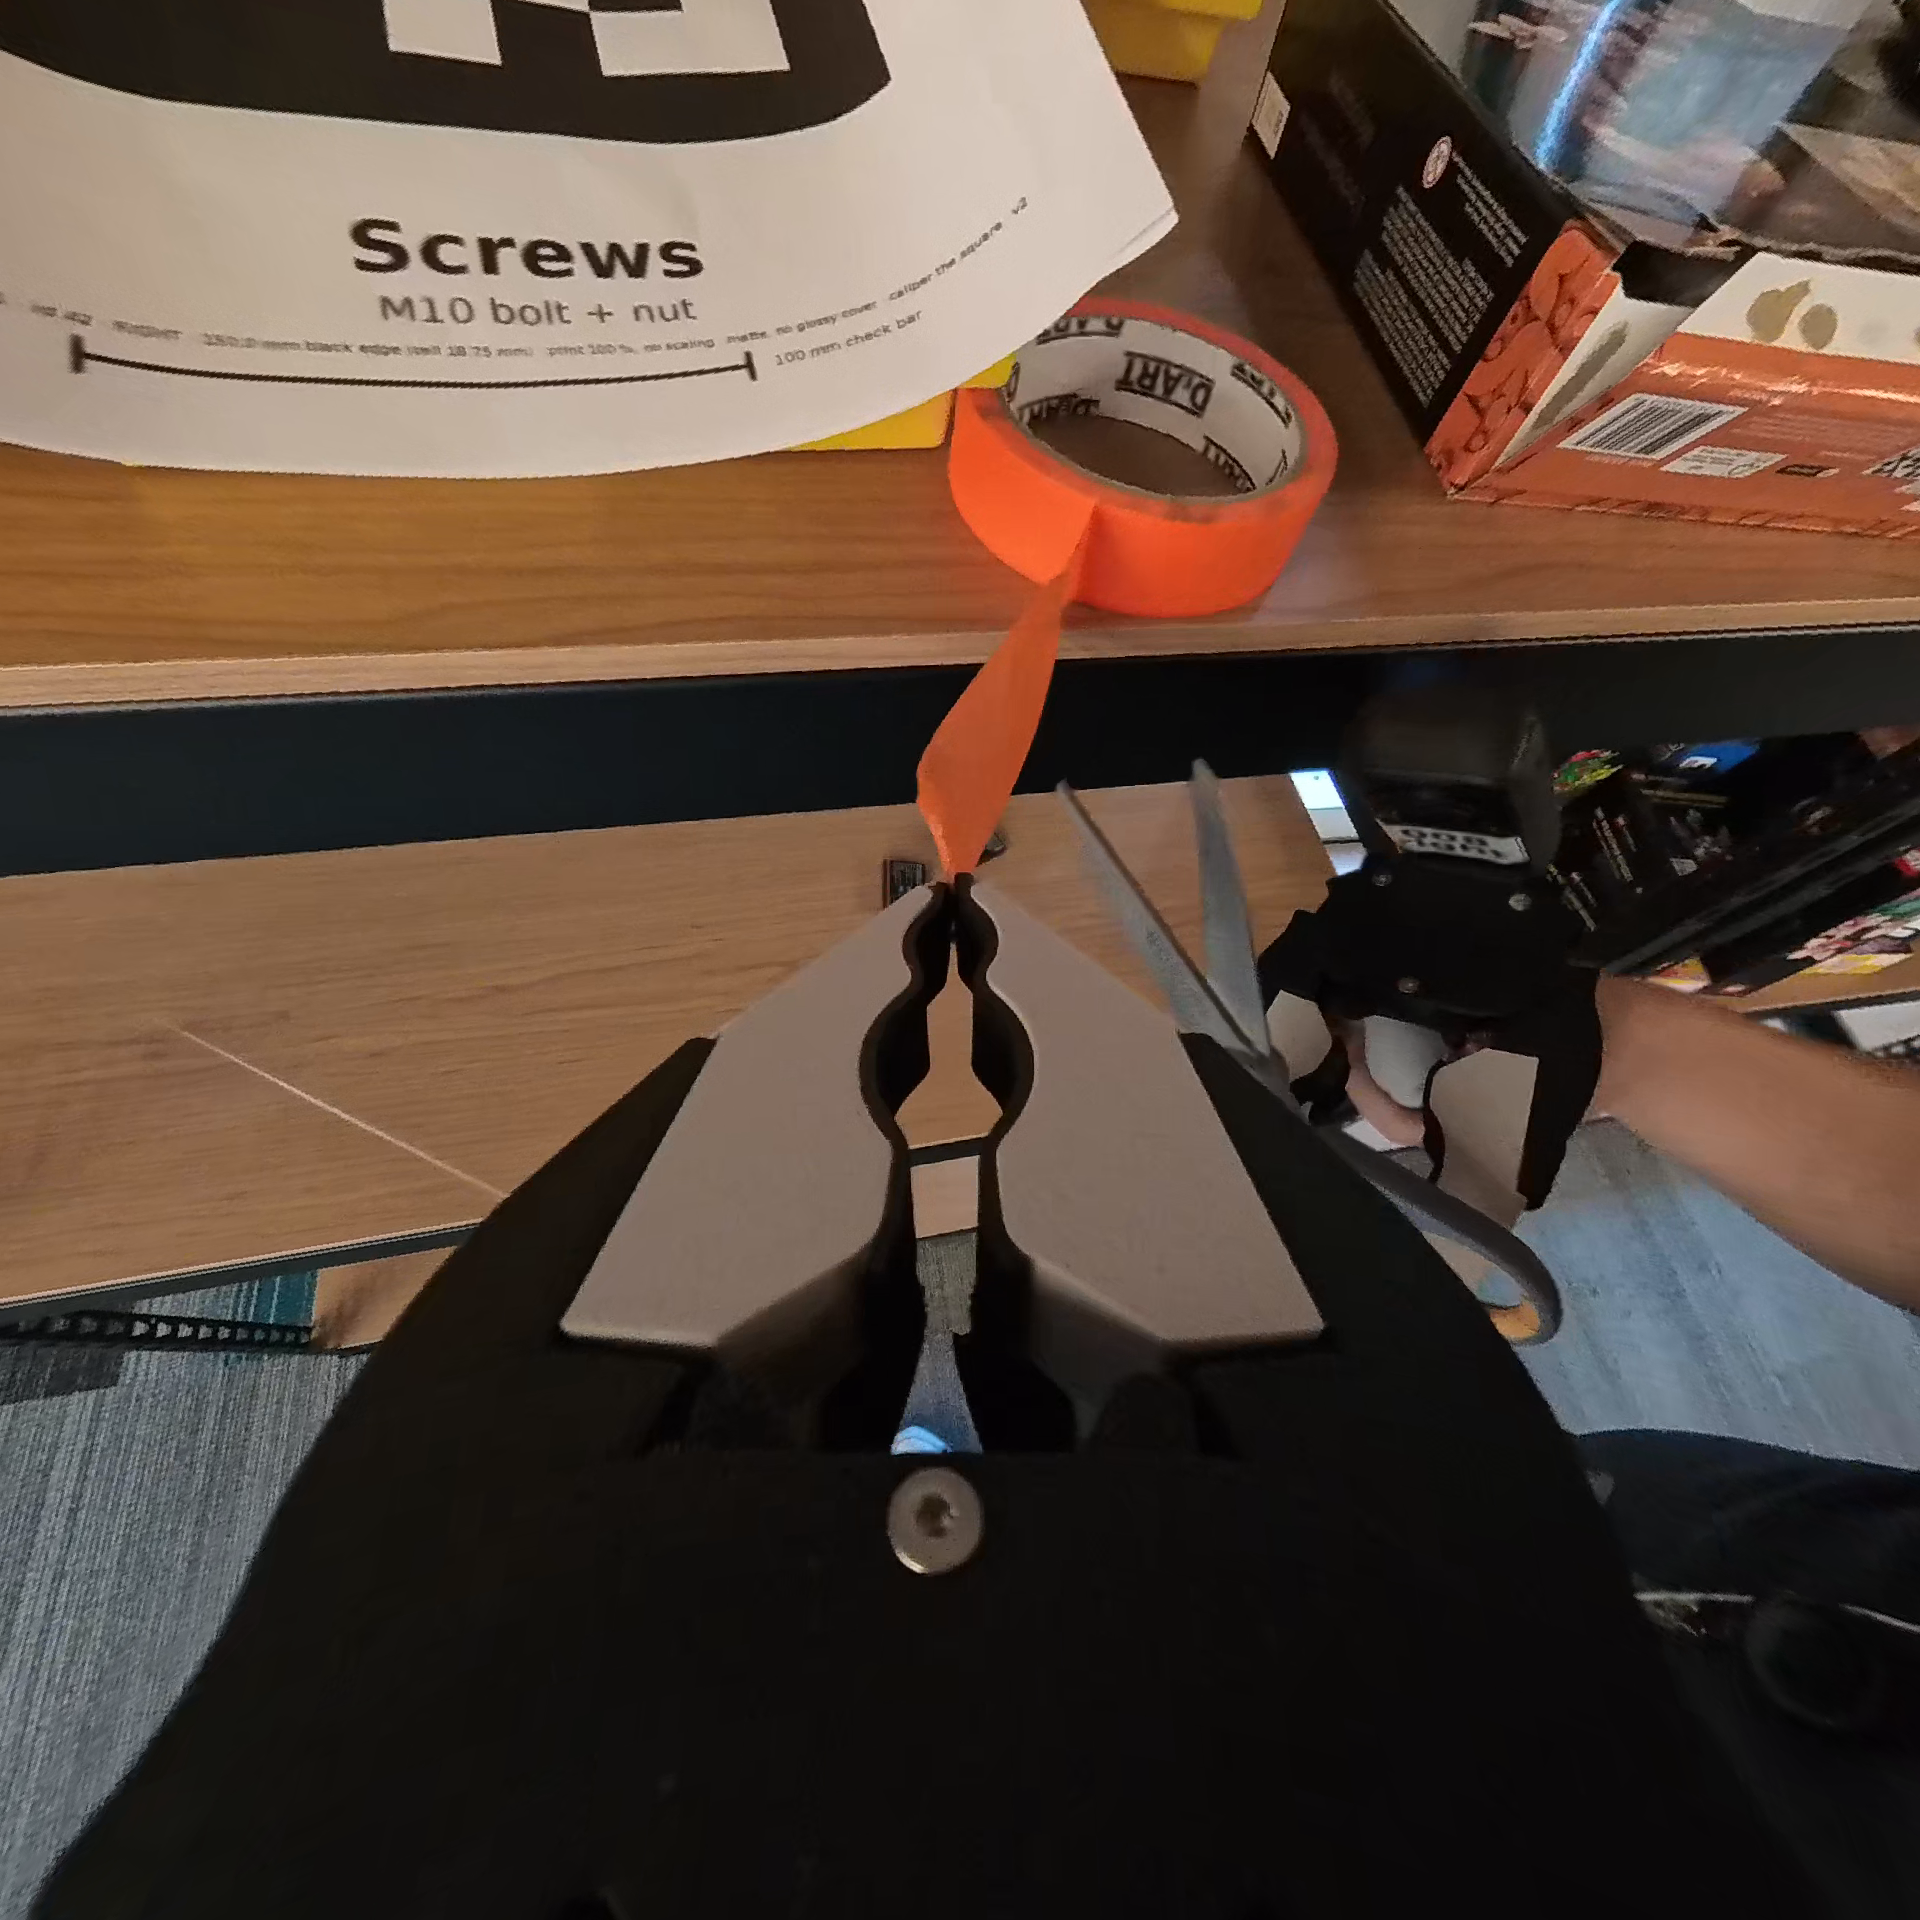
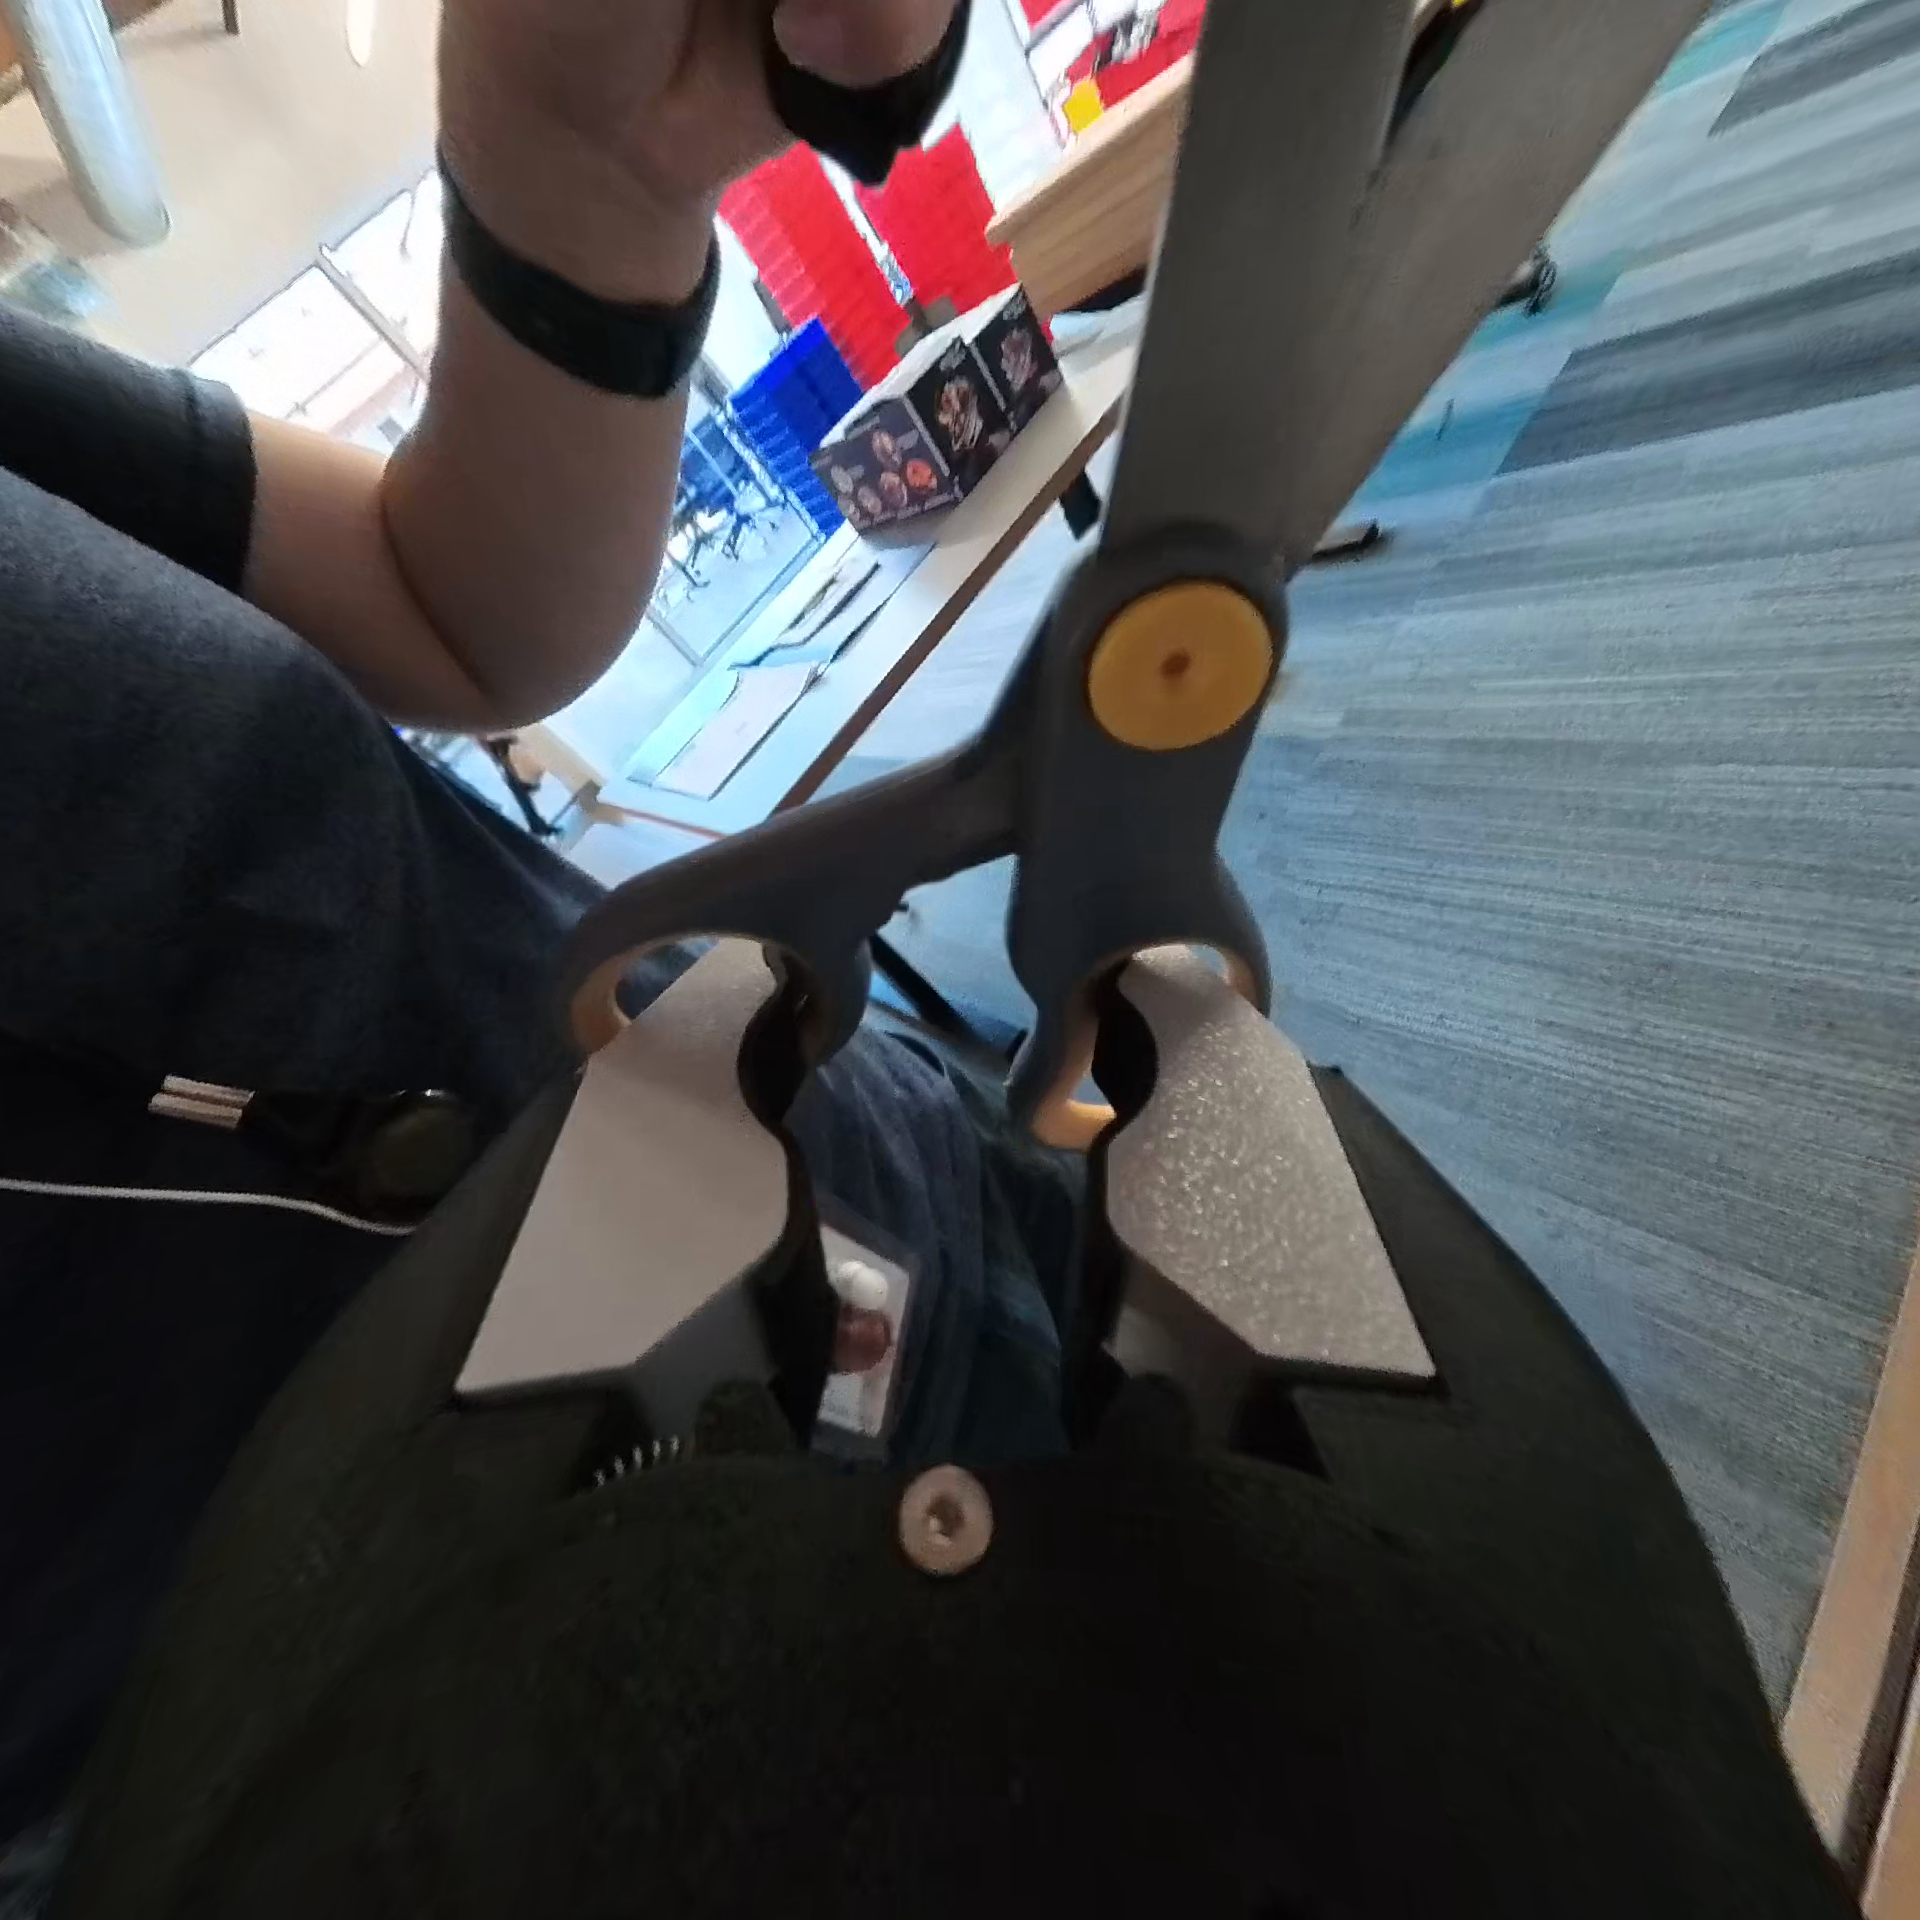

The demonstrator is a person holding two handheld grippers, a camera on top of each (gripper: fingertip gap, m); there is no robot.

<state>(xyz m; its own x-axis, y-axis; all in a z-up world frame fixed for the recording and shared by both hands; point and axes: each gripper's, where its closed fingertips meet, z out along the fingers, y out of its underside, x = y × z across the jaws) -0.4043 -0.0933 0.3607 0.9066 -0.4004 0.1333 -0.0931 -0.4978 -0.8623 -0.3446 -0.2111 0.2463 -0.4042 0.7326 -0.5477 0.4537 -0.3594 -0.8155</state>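
Left gripper (image 1: 956,883) pinching tape strip (image 1: 987,727) beyond table edge (image 1: 416,681) — scissors (image 1: 1216,914) alongside.

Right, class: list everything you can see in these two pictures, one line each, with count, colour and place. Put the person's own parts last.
Tape roll: one, orange, on the wooden table near its front edge.
Tape strip: one, orange, pulled from the roll to the left tongs.
Scissors: one pair, grey with a yellow pivot, blades open, beside the strip.
Printed sheet: one, white with black print, on the table behind the roll.
Boxes: black and orange, on the table, right.
Carpet: blue-grey, on the floor.
Left tongs: black and grey, shut on the strip's end.
Right tongs: black and grey, one finger through each scissor handle loop.
Hand: one, with a black wristband, upper left in the right wrist view.
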